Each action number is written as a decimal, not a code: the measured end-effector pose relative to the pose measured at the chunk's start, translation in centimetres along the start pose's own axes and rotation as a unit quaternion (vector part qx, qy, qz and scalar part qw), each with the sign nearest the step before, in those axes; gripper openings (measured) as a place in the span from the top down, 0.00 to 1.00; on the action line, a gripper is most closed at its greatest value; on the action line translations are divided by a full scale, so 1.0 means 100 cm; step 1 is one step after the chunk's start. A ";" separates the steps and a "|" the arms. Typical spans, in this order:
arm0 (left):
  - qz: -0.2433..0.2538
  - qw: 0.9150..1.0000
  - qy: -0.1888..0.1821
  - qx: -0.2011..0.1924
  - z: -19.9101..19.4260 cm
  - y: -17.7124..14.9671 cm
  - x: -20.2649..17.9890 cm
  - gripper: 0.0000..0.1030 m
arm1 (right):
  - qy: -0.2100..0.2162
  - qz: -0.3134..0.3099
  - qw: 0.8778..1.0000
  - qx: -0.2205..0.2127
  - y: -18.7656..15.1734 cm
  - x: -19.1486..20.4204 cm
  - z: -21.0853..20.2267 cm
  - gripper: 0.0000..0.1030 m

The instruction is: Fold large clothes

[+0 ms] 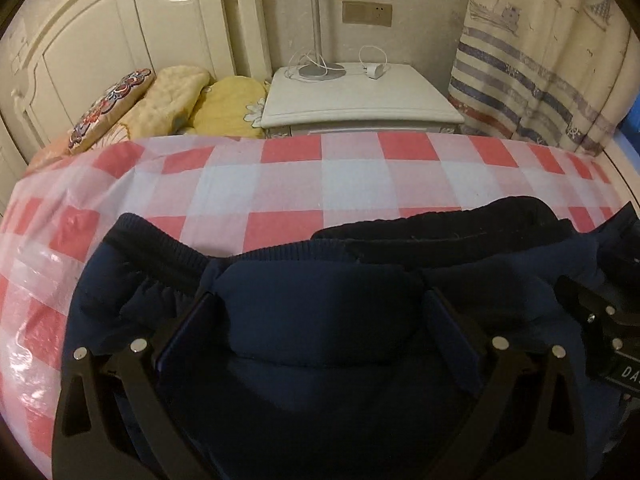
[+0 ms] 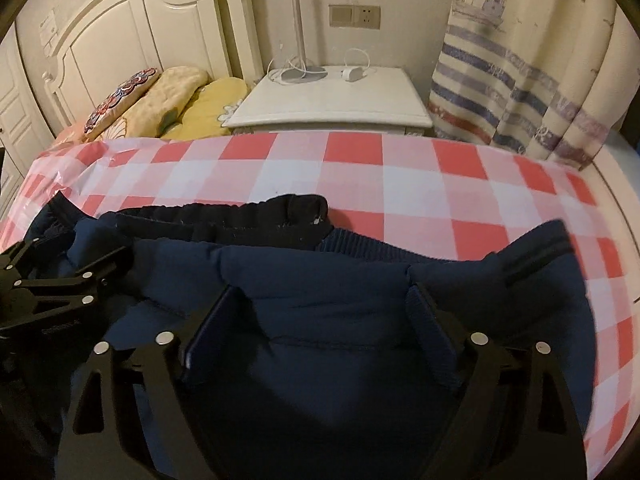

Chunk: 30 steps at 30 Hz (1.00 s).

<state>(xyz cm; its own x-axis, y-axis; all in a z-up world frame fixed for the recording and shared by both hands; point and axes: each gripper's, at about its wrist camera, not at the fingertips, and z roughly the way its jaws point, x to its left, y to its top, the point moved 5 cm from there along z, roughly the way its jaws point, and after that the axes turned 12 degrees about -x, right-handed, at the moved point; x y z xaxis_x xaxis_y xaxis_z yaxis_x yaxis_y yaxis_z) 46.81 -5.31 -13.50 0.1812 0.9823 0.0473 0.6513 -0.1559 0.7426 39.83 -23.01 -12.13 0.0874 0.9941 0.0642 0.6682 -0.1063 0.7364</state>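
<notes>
A dark navy padded jacket lies on the bed's red-and-white checked cover. A black elastic-edged part lies along its far edge, and ribbed cuffs or hems stick out at the sides. My left gripper stands wide open low over the jacket's left half, with a puffy fold of cloth between its fingers. My right gripper is open the same way over the right half, a fold between its fingers. Each gripper shows at the edge of the other's view, the two close side by side.
Beyond the bed's far edge stands a white nightstand with a lamp base and a charger with cable. Pillows lean against the white headboard at the left. A striped curtain hangs at the right.
</notes>
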 end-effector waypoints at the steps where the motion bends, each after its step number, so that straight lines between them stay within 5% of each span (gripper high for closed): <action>1: -0.001 1.000 0.000 -0.004 0.001 -0.001 0.000 0.02 | -0.002 -0.002 1.000 0.000 0.000 0.001 0.001 0.15; 14: -0.011 1.000 0.000 -0.014 0.000 -0.002 0.001 0.02 | -0.019 -0.017 1.000 0.005 -0.003 0.006 0.012 0.11; 18: 0.016 1.000 0.006 0.019 -0.003 0.006 0.003 0.02 | 0.010 -0.012 1.000 0.023 -0.002 0.006 0.010 0.07; 20: 0.021 1.000 0.015 -0.011 -0.024 0.017 0.012 0.03 | 0.023 -0.019 0.999 0.034 0.003 0.000 0.001 0.10; 23: 0.035 0.996 0.041 -0.068 -0.051 0.030 0.036 0.02 | -0.001 -0.023 0.999 -0.025 0.013 -0.024 -0.034 0.08; 27: 0.028 0.998 0.053 -0.014 -0.021 0.003 0.070 0.02 | -0.020 0.021 1.000 0.003 -0.003 -0.077 -0.026 0.08; 30: -0.022 1.000 0.022 0.001 -0.012 -0.003 0.085 0.02 | 0.032 0.084 0.996 -0.001 -0.017 -0.096 -0.020 0.08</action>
<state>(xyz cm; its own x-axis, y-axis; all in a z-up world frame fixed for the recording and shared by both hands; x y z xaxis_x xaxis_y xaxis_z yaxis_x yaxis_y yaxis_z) 47.26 3.17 -12.51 0.1198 0.9918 0.0446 0.6587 -0.1130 0.7439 36.41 -32.38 -12.66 0.1502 0.9615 0.2301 0.6462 -0.2716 0.7132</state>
